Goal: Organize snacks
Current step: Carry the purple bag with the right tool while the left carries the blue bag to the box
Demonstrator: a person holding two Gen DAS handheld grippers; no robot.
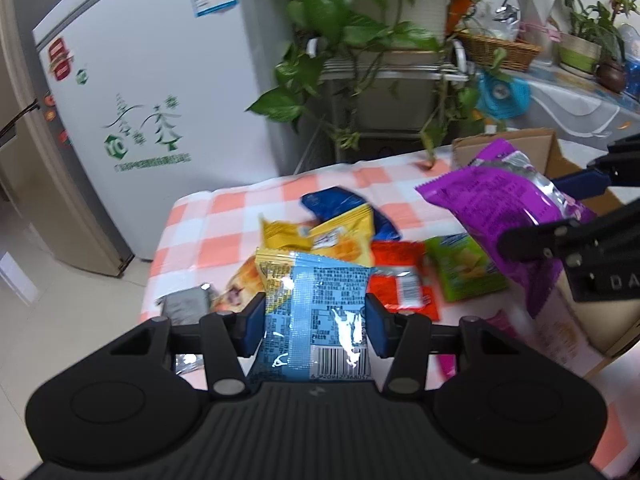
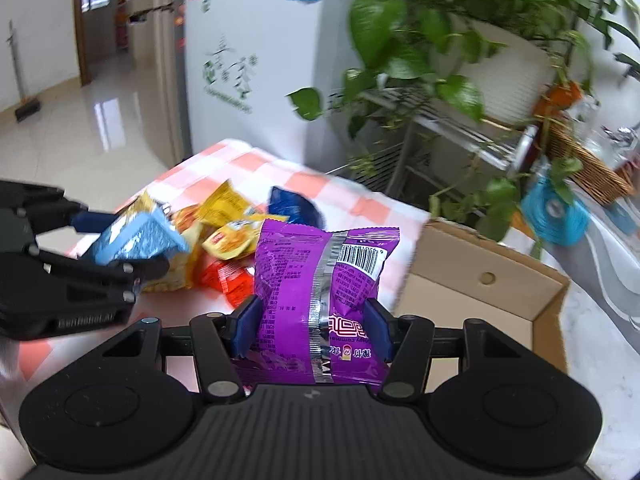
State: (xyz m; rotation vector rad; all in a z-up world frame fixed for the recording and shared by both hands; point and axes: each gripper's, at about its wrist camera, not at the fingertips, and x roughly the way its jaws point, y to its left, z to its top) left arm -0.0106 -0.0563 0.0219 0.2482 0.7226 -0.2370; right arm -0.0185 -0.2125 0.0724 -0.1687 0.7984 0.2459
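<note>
Left wrist view: left gripper (image 1: 315, 330) clamped on light-blue packet (image 1: 320, 312), blue pads pressed to both its sides, barcode end toward the camera; beyond the fingertips, loose snacks on checked tablecloth (image 1: 224, 216): yellow packet (image 1: 320, 236), dark-blue packet (image 1: 348, 208), red packet (image 1: 400, 276), green packet (image 1: 464, 268); left of the fingers, a grey packet (image 1: 186, 306), blurred, make not readable; right of the fingers, right gripper (image 1: 560, 208) gripping purple packet (image 1: 504, 208) above cardboard box (image 1: 556, 156).

Right wrist view: right gripper (image 2: 311, 330) clenched on purple packet (image 2: 320, 292), seam and barcode facing up; right of the fingers and beyond, cardboard box (image 2: 480, 280), open at the top; left of the fingers, left gripper (image 2: 116, 240) holding light-blue packet (image 2: 138, 240) clear of the cloth; between both grippers, yellow packet (image 2: 228, 208), red packet (image 2: 226, 278), dark-blue packet (image 2: 292, 208) on checked tablecloth (image 2: 360, 204).
</note>
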